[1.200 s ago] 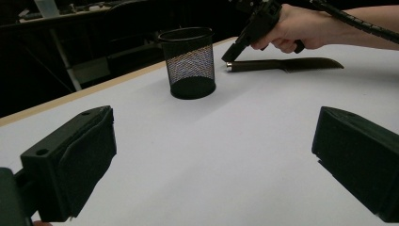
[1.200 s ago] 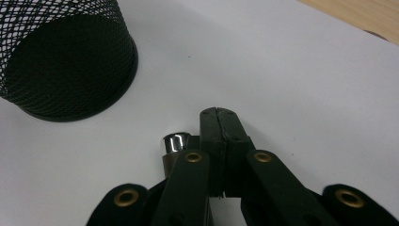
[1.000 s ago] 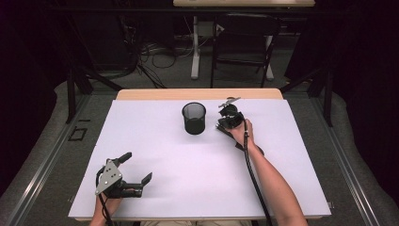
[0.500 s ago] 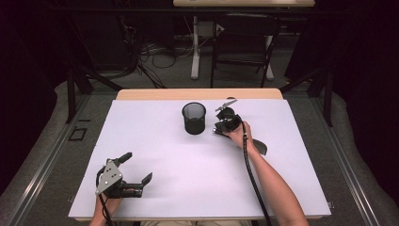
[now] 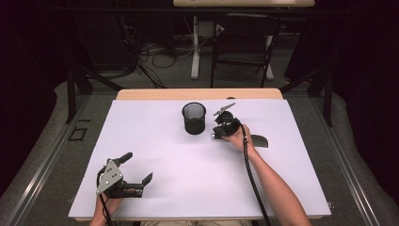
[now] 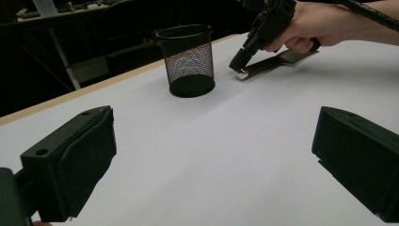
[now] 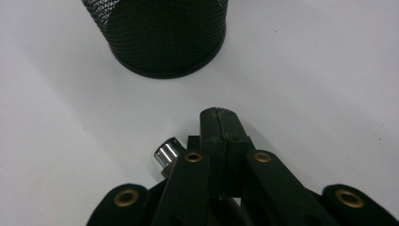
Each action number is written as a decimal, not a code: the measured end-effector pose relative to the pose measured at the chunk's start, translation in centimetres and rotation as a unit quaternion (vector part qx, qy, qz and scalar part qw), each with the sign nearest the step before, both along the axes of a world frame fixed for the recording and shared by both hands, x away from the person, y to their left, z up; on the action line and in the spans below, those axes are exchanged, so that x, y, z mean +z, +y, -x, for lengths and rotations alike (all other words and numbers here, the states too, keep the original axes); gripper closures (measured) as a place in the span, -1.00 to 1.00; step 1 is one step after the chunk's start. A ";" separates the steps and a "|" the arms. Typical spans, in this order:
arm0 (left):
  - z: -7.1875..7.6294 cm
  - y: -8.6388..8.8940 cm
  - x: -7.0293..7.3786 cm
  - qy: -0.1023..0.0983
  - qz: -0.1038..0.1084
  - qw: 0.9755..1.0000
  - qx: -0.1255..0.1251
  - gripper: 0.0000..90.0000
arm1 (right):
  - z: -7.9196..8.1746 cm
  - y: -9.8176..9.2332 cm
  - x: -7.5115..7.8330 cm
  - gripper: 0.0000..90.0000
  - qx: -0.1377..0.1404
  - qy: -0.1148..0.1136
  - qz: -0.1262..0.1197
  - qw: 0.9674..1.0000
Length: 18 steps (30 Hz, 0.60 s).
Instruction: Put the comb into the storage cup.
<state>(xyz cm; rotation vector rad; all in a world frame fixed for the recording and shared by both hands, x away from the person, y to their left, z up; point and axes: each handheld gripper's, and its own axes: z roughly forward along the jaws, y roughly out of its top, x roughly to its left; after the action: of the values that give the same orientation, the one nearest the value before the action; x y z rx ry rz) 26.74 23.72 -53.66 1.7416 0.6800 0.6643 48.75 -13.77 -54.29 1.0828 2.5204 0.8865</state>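
One slip and the pen (image 7: 167,154) clamped in my right hand-held gripper (image 7: 221,125) could knock the cup (image 7: 162,35) over; my left (image 6: 211,155) gapes empty

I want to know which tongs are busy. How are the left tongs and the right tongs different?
The left tongs stand wide open with nothing between them; the right tongs are pressed shut, with a shiny metal tip poking out beside them. The left tongs sit at the near edge of the white table; the right tongs are tipped down beside the black mesh cup. Both are black, each held in a hand.
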 end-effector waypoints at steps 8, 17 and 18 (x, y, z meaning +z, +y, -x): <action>0.0 0.0 0.0 0.000 0.000 1.000 0.000 -0.99 | 0.7 0.3 0.1 1.00 0.016 0.002 0.002 1.000; 0.0 0.0 0.0 0.001 -0.003 1.000 0.000 -0.99 | 1.8 0.5 0.4 1.00 0.030 0.003 0.004 1.000; 0.1 0.1 0.0 0.001 -0.004 1.000 0.000 -0.99 | 2.1 0.5 0.4 1.00 0.037 0.001 0.009 0.999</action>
<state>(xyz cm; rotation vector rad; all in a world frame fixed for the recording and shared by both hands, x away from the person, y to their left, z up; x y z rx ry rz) 26.69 23.79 -53.62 1.7490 0.6800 0.6657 46.68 -13.29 -53.85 0.9911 2.5798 0.8814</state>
